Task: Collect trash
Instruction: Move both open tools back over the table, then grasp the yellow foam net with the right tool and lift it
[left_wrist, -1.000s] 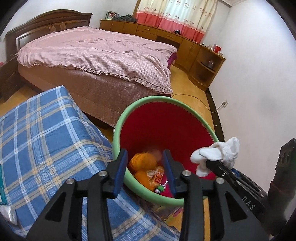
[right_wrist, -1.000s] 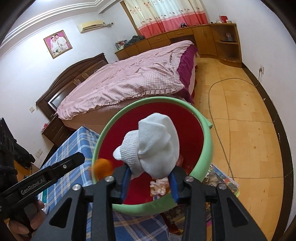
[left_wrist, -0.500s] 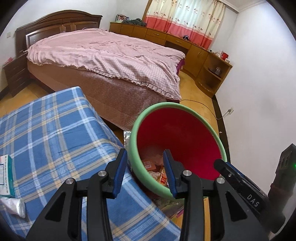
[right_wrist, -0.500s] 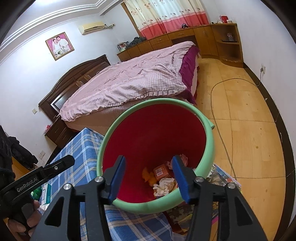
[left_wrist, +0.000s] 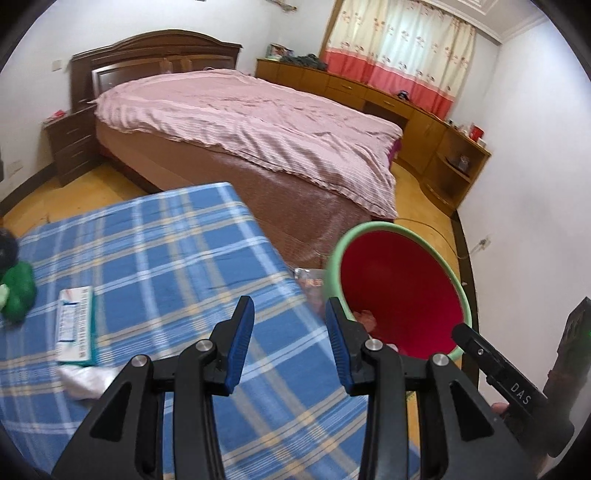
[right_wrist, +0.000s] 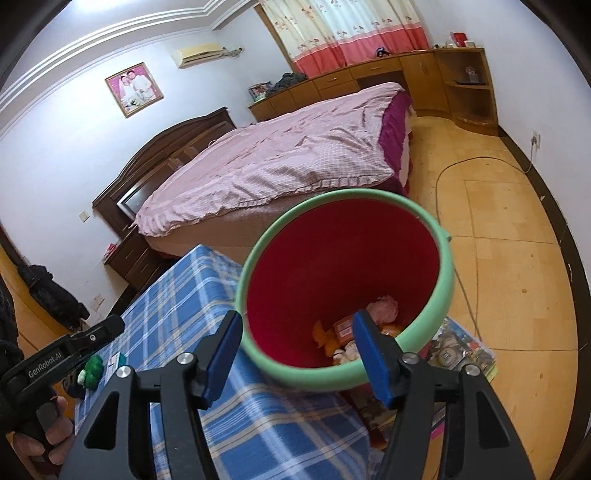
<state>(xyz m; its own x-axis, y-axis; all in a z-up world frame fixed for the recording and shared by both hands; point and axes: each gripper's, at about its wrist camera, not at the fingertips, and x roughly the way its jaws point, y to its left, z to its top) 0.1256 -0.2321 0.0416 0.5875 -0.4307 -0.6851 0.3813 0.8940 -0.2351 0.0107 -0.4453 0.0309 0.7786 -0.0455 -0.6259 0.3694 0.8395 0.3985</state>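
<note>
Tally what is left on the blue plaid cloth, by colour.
Green: 1, the plush toy
White and teal: 1, the flat packet
White: 1, the crumpled wrapper
Total: 3 on the blue plaid cloth

Blue plaid cloth (left_wrist: 177, 266) covers low surface in foreground. On it, toward left: flat white-and-teal packet (left_wrist: 75, 325), crumpled white scrap (left_wrist: 86, 380) touching packet's near end, green plush toy (left_wrist: 16, 291) at far left edge. Wooden floor (right_wrist: 517, 266) carries red bin with green rim (right_wrist: 445, 280), standing just beside cloth's right edge; printed paper sheets (right_wrist: 461, 354) lie on floor at bin's base. Thin cable (right_wrist: 443, 173) runs across floor toward wall socket.
</note>
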